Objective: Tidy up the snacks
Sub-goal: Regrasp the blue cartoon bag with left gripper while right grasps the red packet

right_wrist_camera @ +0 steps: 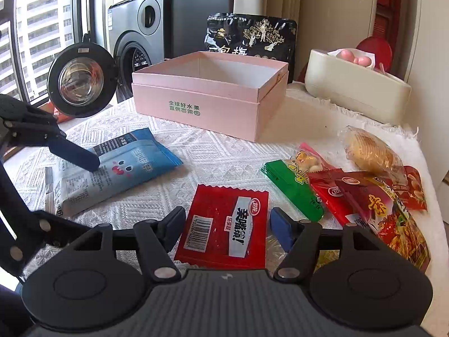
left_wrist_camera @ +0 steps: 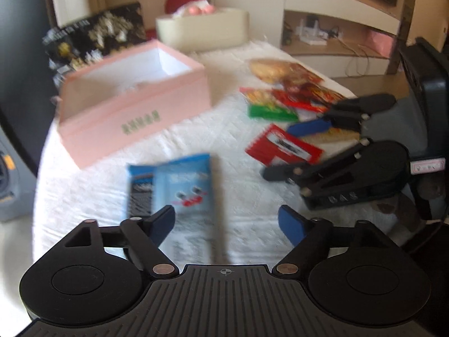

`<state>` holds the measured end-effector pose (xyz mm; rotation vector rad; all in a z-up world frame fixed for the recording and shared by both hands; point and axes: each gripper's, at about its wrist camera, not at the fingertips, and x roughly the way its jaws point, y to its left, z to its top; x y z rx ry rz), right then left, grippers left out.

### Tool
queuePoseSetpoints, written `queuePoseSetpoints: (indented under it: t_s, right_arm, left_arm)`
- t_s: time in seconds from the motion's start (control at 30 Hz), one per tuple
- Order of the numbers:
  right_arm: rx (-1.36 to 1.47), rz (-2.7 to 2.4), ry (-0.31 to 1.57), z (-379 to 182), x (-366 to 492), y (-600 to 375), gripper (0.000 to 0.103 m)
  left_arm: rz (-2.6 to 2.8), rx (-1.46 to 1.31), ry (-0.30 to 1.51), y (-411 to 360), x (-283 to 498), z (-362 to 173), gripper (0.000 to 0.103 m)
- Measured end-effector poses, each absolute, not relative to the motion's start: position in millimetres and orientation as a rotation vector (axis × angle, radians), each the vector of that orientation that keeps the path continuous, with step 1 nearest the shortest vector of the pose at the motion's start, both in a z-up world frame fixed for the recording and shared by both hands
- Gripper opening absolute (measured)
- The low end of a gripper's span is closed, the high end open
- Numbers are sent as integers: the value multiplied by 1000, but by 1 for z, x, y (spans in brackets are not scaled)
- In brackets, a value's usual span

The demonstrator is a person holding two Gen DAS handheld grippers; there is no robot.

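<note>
An open pink box (right_wrist_camera: 213, 95) (left_wrist_camera: 134, 104) stands on the white tablecloth. A blue snack packet (left_wrist_camera: 182, 188) (right_wrist_camera: 118, 171) lies in front of it. My left gripper (left_wrist_camera: 227, 224) is open, its jaws straddling the near end of the blue packet. My right gripper (right_wrist_camera: 224, 224) is open around a flat red packet (right_wrist_camera: 224, 224) (left_wrist_camera: 283, 146) lying on the cloth. A pile of snacks lies to the right: a green packet (right_wrist_camera: 291, 185), red packets (right_wrist_camera: 373, 205) and a bagged pastry (right_wrist_camera: 370, 151).
A cream tub (right_wrist_camera: 356, 92) with pink items stands at the back right. A black printed bag (right_wrist_camera: 252, 36) leans behind the box. A washing machine (right_wrist_camera: 140, 33) with its door open stands beyond the table's left edge. Shelves (left_wrist_camera: 336, 28) stand past the far side.
</note>
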<state>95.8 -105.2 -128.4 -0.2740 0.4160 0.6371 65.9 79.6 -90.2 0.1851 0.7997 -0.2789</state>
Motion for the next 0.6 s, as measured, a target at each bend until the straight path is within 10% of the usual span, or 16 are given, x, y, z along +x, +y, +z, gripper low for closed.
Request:
queuePoseSetpoints:
  t_s: [0.6]
  right_arm:
    - [-251, 577, 417, -129, 89, -104, 74]
  left_arm:
    - [-130, -29, 808, 130, 94, -115, 90]
